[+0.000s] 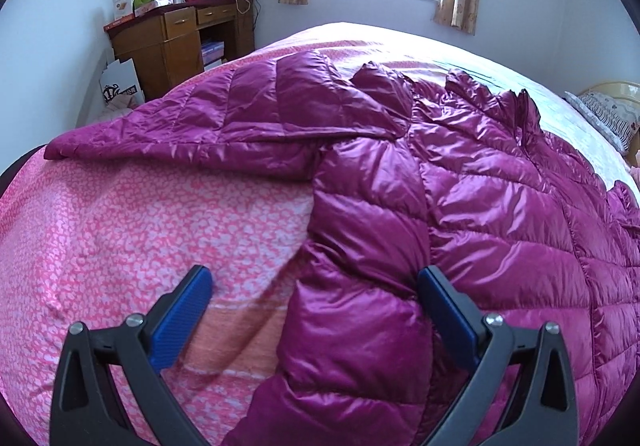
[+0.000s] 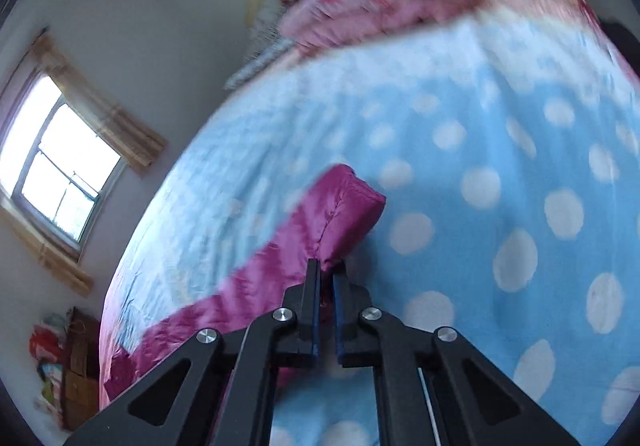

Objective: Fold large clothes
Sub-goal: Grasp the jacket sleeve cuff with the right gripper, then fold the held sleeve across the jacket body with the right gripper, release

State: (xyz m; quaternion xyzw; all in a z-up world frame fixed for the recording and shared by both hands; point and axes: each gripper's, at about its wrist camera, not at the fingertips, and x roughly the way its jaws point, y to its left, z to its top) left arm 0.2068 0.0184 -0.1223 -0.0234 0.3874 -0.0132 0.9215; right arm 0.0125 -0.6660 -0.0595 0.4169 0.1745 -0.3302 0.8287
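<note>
Everywhere glossy, quilted, puffy magenta jacket (image 1: 460,205)

Left gripper (image 1: 316,286) jaws wide, right gripper (image 2: 327,274) seemingly closed

— That jacket (image 1: 460,205) is a glossy, slick quilted cloth, puffy and shiny. The sheet (image 1: 140,226) under it looks matt, soft woven cotton.

— And the blue dotted blanket (image 2: 460,149): fuzzy, fleecy. The desk (image 1: 168,41) is varnished wood. The gripper fingers (image 1: 182,322): matt black plastic, ribbed blue pads, bright metal pins.
</note>
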